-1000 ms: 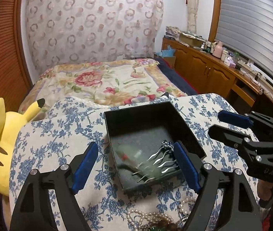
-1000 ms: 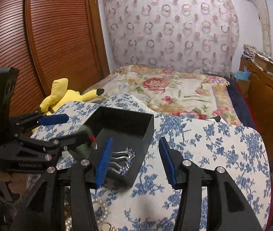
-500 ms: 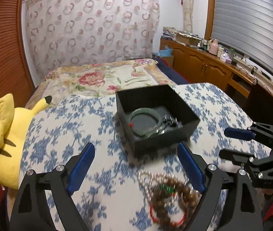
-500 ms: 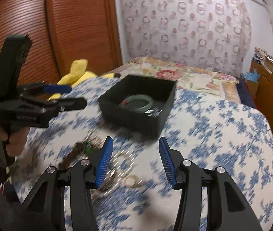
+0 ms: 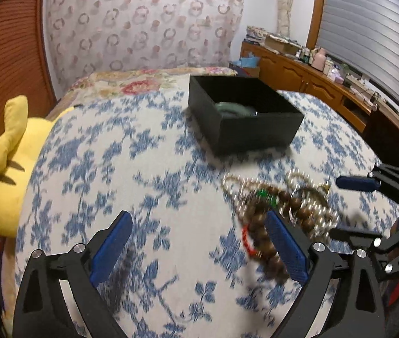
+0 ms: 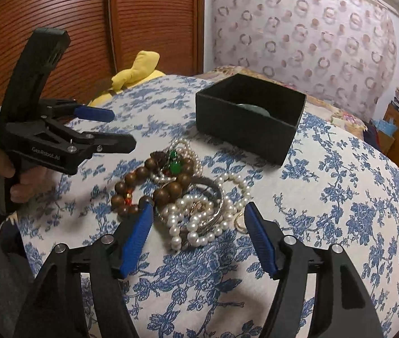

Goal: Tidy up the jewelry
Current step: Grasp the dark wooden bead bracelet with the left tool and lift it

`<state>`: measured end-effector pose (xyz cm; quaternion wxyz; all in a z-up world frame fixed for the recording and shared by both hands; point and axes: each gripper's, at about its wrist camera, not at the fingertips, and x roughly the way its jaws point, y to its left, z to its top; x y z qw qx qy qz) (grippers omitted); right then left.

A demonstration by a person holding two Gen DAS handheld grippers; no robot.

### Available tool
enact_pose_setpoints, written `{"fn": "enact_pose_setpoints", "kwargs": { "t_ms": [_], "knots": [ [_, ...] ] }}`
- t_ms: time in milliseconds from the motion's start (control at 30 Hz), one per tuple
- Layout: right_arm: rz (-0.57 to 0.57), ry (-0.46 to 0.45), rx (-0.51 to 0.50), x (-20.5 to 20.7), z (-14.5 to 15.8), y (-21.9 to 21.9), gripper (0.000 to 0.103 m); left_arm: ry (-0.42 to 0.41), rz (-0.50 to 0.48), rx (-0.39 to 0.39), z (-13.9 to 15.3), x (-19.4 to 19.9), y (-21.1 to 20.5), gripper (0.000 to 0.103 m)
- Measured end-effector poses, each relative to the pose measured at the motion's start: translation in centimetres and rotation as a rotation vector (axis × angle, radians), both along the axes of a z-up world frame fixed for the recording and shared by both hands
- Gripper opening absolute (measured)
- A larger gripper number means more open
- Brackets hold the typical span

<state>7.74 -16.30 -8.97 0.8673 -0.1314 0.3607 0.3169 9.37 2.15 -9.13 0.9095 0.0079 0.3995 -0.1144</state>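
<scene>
Right wrist view: both grippers hung spread and empty over a heap of jewelry on the blue-flowered tablecloth (image 6: 354, 197).

Nearest, the right gripper (image 6: 199, 236) stood with its blue pads wide apart just short of the pearl necklace (image 6: 199, 219), which lay tangled with a wooden bead bracelet (image 6: 148, 188) and a silver bangle (image 6: 216, 197). To the left, the left gripper (image 6: 115, 129) was held above the cloth, jaws parted. Farther back sat the black box (image 6: 250, 129) with a green bangle (image 6: 253, 109) inside; beyond it, a yellow plush toy (image 6: 140, 67).

Glossy pearl strands (image 6: 199, 219); wooden beads (image 6: 143, 186); matt black box (image 6: 244, 129).
</scene>
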Motion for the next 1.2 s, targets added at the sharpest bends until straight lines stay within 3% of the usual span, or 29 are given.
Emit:
{"fn": "enact_pose_setpoints", "kwargs": {
  "t_ms": [200,267,500,600,1000,1067,1200],
  "knots": [
    [-0.054,0.011,-0.003,-0.4,-0.4,-1.3,0.07,0.012,-0.027,0.002,-0.4,-1.3,-0.8,0.092],
    [-0.077,0.019,0.01,-0.5,-0.5,-1.9,0.07,0.008,-0.041,-0.006,-0.2,-1.9,-1.4,0.086],
    [-0.108,0.026,0.021,-1.3,-1.0,-3.0,0.07,0.035,-0.095,-0.036,-0.5,-2.6,-3.4,0.04],
    [-0.122,0.017,0.024,-1.6,-1.1,-3.1,0.07,0.046,-0.103,-0.04,-0.8,-2.4,-3.9,0.028],
    [-0.12,0.004,0.018,-1.8,-1.2,-3.1,0.07,0.051,-0.113,0.034,-1.3,-1.1,-5.2,0.024],
    [-0.119,0.005,0.016,-1.9,-1.2,-3.0,0.07,0.046,-0.114,0.04,-1.2,-1.1,-5.1,0.013],
    [-0.121,0.01,0.027,-1.8,-1.3,-3.1,0.07,0.025,-0.121,0.013,-0.2,-1.4,-4.7,0.012]
  ]
}}
